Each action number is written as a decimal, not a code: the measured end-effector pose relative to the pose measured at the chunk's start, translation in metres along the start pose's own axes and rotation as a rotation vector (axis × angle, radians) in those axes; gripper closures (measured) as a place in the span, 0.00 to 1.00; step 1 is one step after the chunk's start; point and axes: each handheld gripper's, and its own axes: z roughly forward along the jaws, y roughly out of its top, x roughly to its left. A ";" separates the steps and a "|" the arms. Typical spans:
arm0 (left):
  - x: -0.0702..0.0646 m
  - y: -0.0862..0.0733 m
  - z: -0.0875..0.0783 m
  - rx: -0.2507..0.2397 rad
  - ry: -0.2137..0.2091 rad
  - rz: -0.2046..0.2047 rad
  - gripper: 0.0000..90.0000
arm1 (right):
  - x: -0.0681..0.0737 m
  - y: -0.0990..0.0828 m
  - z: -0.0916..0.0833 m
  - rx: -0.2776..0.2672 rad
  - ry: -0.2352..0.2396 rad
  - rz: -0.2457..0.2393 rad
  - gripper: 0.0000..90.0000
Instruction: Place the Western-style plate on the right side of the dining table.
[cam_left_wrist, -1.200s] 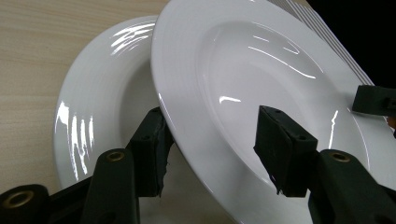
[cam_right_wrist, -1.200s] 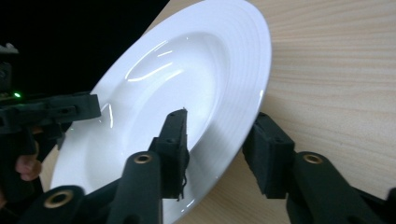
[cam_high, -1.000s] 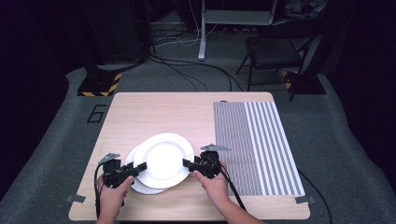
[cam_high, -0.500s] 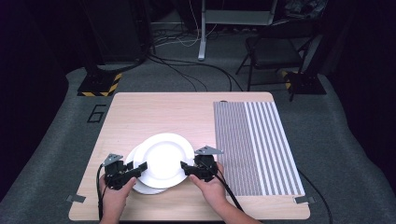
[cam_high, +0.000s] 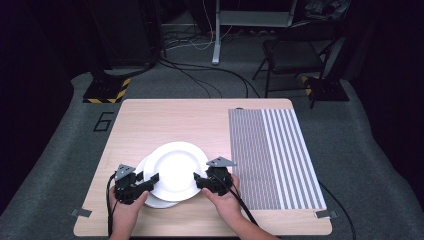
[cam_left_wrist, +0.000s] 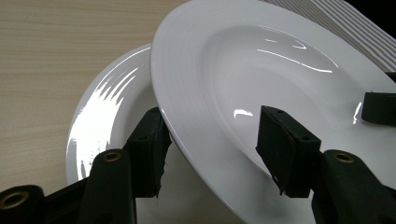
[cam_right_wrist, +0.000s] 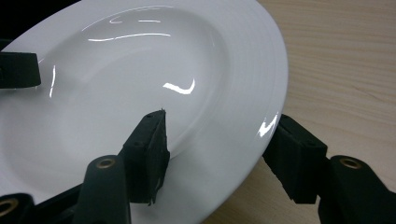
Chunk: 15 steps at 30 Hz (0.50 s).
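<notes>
**Two plates stacked, the release under way**

Two white plates sit near your edge of the table (cam_high: 165, 120), left of the striped mat (cam_high: 272, 155). The upper plate (cam_high: 176, 170) lies on the lower plate (cam_high: 144, 169), shifted towards the mat, so the lower one shows as a crescent on its left and near side.

Your left gripper (cam_high: 150, 181) straddles the upper plate's left rim. In the left gripper view one finger (cam_left_wrist: 149, 144) sits under that rim, above the lower plate, and the other (cam_left_wrist: 282, 144) hangs over the bowl. The fingers stand fairly wide, and neither pad appears to press on the china.

Your right gripper (cam_high: 199, 180) straddles the opposite rim. Its fingers have just been opening with the rim between them: one (cam_right_wrist: 149, 144) is over the inner slope and the other (cam_right_wrist: 294, 163) stands clear of the edge, above bare wood. It is hard to tell from this angle whether the inner pad touches the glaze.

You look to be at the letting-go step, with the upper plate set down and no longer gripped. The next move calls for drawing both grippers straight back along their own line, outwards from the rim. Keep the lower left finger from catching under the rim, or it may tip the plate or slide it further off centre.
</notes>
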 end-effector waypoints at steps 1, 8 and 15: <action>0.000 0.000 0.000 -0.001 0.000 -0.001 0.49 | 0.000 0.000 0.000 0.001 0.003 0.005 0.44; -0.003 0.001 0.000 -0.012 0.013 -0.003 0.47 | 0.001 0.001 -0.003 -0.016 0.004 0.007 0.45; -0.006 0.003 -0.001 -0.020 0.010 0.003 0.47 | 0.000 0.004 -0.007 -0.037 -0.004 0.013 0.44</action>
